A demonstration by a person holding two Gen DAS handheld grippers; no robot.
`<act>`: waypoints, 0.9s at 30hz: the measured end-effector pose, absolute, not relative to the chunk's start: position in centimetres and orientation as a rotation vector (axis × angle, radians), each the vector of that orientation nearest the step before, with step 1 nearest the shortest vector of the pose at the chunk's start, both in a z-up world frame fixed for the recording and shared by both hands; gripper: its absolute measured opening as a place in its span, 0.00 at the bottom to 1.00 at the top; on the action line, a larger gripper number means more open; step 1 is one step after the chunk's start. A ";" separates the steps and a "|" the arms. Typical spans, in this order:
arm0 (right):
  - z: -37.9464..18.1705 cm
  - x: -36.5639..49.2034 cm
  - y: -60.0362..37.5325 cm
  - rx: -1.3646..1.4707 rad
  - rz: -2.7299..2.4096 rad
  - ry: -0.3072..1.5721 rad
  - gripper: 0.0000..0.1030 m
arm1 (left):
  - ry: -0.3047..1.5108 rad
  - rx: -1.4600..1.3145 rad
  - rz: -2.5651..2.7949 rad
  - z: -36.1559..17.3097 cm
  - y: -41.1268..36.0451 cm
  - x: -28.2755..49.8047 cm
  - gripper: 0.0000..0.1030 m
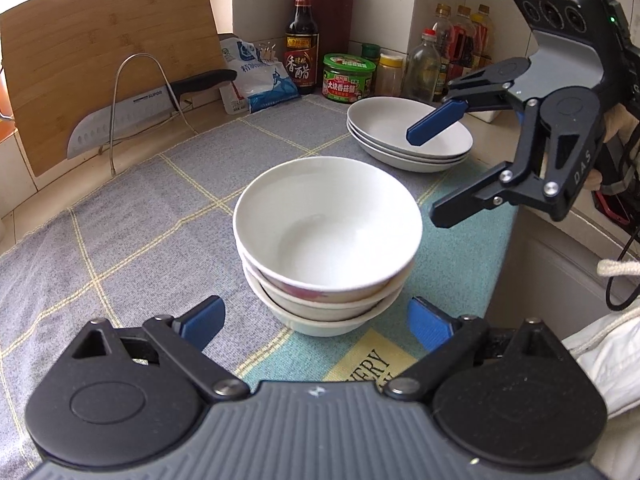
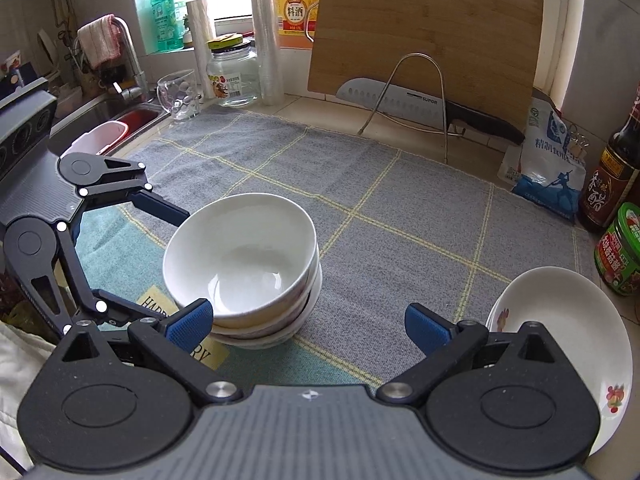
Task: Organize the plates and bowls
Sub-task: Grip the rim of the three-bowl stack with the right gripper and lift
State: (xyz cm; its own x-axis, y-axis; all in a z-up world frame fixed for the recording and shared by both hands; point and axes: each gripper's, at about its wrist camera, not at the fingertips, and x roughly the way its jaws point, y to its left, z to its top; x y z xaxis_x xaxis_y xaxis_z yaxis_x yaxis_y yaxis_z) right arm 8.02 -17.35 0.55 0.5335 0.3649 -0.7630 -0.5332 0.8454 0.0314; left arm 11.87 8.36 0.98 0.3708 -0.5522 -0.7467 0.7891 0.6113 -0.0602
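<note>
Three white bowls [image 1: 328, 240] stand nested in a stack on the checked mat [image 1: 140, 220]. My left gripper [image 1: 316, 320] is open, with a blue pad on either side of the stack's base and a gap to each. Behind and to the right lies a stack of white plates [image 1: 408, 136]. My right gripper [image 1: 424, 176] hangs open and empty just in front of the plates. In the right wrist view, the right gripper [image 2: 310, 326] is wide open over bare mat, between the bowls [image 2: 240, 256] and the flowered plates [image 2: 560, 340]. The left gripper [image 2: 172, 266] straddles the bowls' left side.
A bamboo cutting board [image 2: 424, 40] and a knife [image 2: 400, 100] on a wire rack stand at the back. Sauce bottles [image 1: 302, 36], a green-lidded jar [image 1: 348, 78] and a salt bag [image 1: 260, 76] line the wall. The sink [image 2: 116, 116], a glass mug [image 2: 178, 94] and a jar [image 2: 232, 76] are at left.
</note>
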 end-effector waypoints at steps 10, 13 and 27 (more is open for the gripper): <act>-6.6 8.3 -15.2 -0.313 0.584 1.000 1.00 | 0.911 0.409 -0.879 -3.1 7.1 12.9 0.94; -7.5 8.6 -14.9 -0.310 0.605 1.013 1.00 | 0.923 0.430 -0.872 -3.7 6.7 13.1 0.96; -7.7 8.3 -14.9 -0.348 0.625 0.930 1.00 | 0.870 0.453 -0.916 -4.1 6.4 13.3 0.99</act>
